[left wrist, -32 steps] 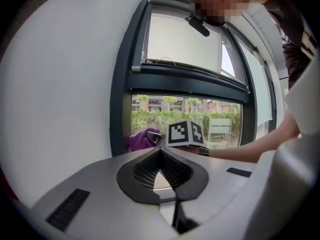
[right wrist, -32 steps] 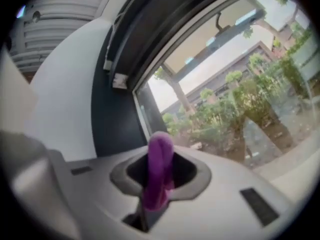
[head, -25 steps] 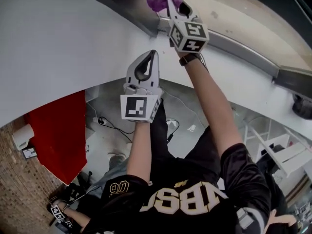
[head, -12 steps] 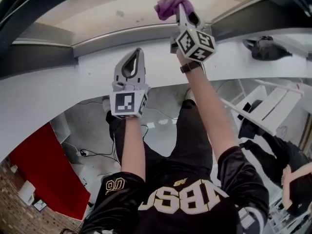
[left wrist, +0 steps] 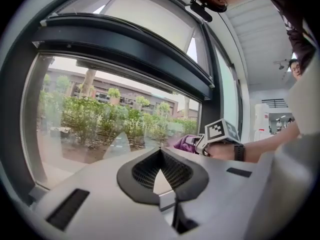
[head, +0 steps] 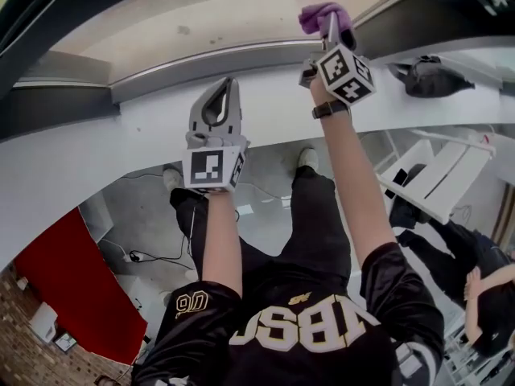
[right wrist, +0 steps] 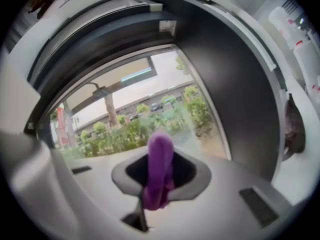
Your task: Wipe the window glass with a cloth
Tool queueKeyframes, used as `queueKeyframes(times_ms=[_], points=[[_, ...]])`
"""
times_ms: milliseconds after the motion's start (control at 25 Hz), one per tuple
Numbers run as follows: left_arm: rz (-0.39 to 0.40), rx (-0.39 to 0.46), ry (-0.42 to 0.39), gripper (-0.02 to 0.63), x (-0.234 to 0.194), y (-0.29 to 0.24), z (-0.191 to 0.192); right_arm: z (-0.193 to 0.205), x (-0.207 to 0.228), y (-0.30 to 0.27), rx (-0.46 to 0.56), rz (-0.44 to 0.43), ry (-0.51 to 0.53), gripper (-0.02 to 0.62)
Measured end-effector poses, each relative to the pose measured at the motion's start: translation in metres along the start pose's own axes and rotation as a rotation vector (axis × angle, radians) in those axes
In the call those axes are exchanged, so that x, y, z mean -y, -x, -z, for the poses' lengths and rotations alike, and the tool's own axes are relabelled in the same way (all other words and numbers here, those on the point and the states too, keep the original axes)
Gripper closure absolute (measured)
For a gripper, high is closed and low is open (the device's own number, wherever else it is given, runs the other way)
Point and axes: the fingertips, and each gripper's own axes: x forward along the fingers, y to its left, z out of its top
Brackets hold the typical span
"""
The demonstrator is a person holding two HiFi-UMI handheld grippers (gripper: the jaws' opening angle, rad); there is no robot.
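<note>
My right gripper (head: 328, 24) is shut on a bunched purple cloth (head: 319, 13) and holds it up against the bottom of the window glass (head: 201, 14), near the pane's right end. In the right gripper view the cloth (right wrist: 160, 169) stands up between the jaws, with the glass (right wrist: 130, 114) and the dark right frame post (right wrist: 240, 99) just ahead. My left gripper (head: 219, 107) hangs lower, over the white sill wall, shut with nothing in it. From the left gripper view I see the glass (left wrist: 100, 114), the cloth (left wrist: 184, 143) and the right gripper (left wrist: 205, 143).
A dark frame (head: 56, 103) borders the pane, with a white sill (head: 145, 135) below it. A dark object (head: 426, 75) lies on the sill to the right. A red panel (head: 72, 296) stands lower left, white shelving (head: 434, 175) and another person (head: 483, 296) at right.
The right gripper has carried the cloth rightward along the bottom of the glass, from the left corner to the right end. The left gripper stayed shut and swung to face the pane.
</note>
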Motion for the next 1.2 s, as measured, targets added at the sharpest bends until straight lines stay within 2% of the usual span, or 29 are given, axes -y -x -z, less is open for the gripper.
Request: queueKeyframes(times_ms=[120,200,320,520,600,720,840,960,1080,1200], points=[[-0.103,0.008,-0.013,0.589,-0.064,0.032,-0.010,0.035,-0.073,0.002,-0.046,-0.092,-0.005,0.512],[-0.176,0.012,-0.003,0.589,-0.112,0.060,-0.014,0.065,-0.136,0.008,-0.080,-0.183,-0.025,0.512],[-0.229,0.016,-0.027,0.589,-0.172,0.098,-0.029,0.122,-0.251,0.024,-0.145,-0.367,-0.017,0.512],[-0.356,-0.011,-0.067,0.589,-0.273,0.184,-0.036,0.247,-0.455,0.043,-0.310,-0.702,0.032,0.512],[-0.388,-0.020,-0.083,0.589,-0.298,0.209,-0.036,0.289,-0.515,0.046,-0.355,-0.780,0.062,0.512],[-0.441,-0.028,-0.089,0.589,-0.313,0.230,-0.034,0.325,-0.577,0.041,-0.372,-0.827,0.097,0.512],[-0.459,-0.039,-0.068,0.589,-0.308,0.237,-0.028,0.324,-0.595,0.027,-0.352,-0.809,0.089,0.512],[-0.448,-0.052,-0.054,0.589,-0.294,0.228,-0.020,0.299,-0.568,0.012,-0.328,-0.771,0.088,0.512],[-0.418,-0.032,-0.030,0.589,-0.265,0.198,-0.019,0.269,-0.507,0.007,-0.309,-0.725,0.105,0.512],[-0.325,-0.029,-0.032,0.589,-0.213,0.141,-0.017,0.233,-0.412,-0.002,-0.289,-0.635,0.123,0.512]])
